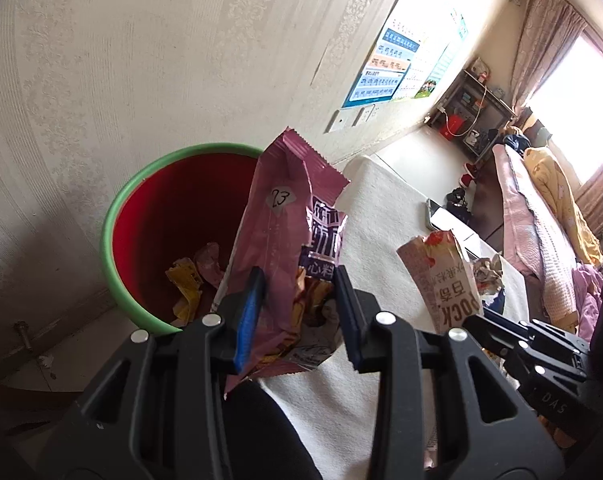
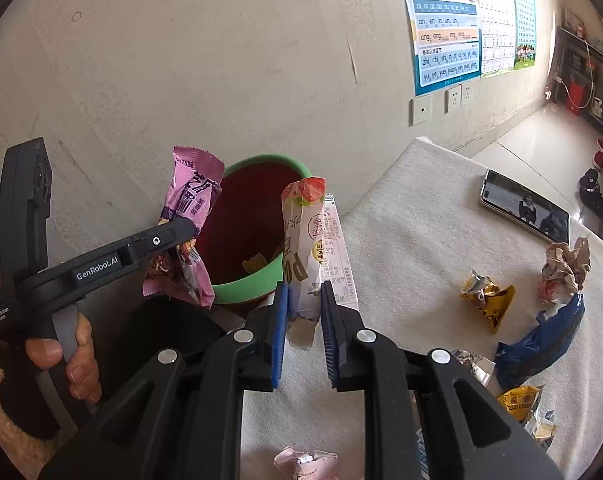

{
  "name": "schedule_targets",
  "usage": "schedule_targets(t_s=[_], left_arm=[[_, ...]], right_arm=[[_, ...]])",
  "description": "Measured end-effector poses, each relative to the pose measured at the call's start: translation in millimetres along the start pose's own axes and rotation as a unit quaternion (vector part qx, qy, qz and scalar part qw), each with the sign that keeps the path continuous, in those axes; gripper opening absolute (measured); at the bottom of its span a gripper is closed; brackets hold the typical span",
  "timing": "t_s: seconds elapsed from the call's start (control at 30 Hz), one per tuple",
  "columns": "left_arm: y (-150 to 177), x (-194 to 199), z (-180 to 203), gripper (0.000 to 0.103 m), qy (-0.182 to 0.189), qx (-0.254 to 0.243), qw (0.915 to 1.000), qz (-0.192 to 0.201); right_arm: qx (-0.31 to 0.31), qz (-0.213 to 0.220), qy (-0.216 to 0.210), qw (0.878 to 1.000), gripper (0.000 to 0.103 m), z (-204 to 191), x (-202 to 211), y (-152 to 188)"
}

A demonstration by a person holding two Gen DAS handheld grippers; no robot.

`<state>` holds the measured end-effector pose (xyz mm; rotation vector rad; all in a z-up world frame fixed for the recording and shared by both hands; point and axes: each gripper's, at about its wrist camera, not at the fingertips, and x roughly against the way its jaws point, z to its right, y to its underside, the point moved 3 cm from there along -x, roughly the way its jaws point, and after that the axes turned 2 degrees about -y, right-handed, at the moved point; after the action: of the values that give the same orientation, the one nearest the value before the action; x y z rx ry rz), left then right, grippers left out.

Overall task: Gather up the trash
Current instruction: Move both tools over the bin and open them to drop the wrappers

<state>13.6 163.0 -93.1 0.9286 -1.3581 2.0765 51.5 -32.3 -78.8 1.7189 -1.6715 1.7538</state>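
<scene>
Left hand-held gripper [image 1: 299, 312] clamps purple wrapper [image 1: 285, 216] beside bin [image 1: 119, 208].

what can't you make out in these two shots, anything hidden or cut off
- Bin contents: in the left wrist view the purple snack wrapper held by the left gripper covers part of the inside; only some yellow scraps show.
- Bin's base: in the right wrist view, hidden behind the right gripper and its Pocky box.
- Pink wrapper: cut off by the bottom edge of the right wrist view.
- Phone screen: too small to read.
</scene>
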Motion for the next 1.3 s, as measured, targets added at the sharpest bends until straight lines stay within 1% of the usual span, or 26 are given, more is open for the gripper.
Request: schedule_targets(t_s=[0.13, 0.27, 0.53, 0.67, 1.07, 1.23, 1.27, 1.3], left_arm=[[-8, 1, -9, 0.034, -0.011, 0.003, 0.9999, 0.007], [-12, -3, -17, 0.034, -0.021, 0.005, 0.9998, 0.004], [-14, -20, -38, 0.035, -0.039, 0.012, 0.9989, -0.022], [-14, -24, -42, 0.034, -0.045, 0.014, 0.9985, -0.029], [-18, -35, -49, 0.035, -0.057, 0.014, 0.9971, -0.048], [-20, -39, -50, 0.035, -0.060, 0.016, 0.9968, -0.050], [-21, -39, -50, 0.035, -0.062, 0.018, 0.9968, -0.049], [-22, -39, -50, 0.041, -0.067, 0.020, 0.9966, -0.045]], right_arm=[[0.007, 0.000, -0.007, 1.000, 0.016, -8, -8, -9], [0.016, -0.003, -0.011, 1.000, 0.016, -16, -18, -18], [-0.006, -0.029, -0.042, 0.999, 0.016, -18, -47, -32], [-0.010, -0.036, -0.049, 0.998, 0.016, -23, -58, -37], [0.003, -0.043, -0.053, 0.998, 0.017, -36, -68, -37], [-0.013, -0.038, -0.062, 0.997, 0.017, -36, -72, -47], [-0.015, -0.036, -0.065, 0.997, 0.017, -36, -72, -48], [-0.015, -0.031, -0.066, 0.997, 0.019, -37, -72, -51]])
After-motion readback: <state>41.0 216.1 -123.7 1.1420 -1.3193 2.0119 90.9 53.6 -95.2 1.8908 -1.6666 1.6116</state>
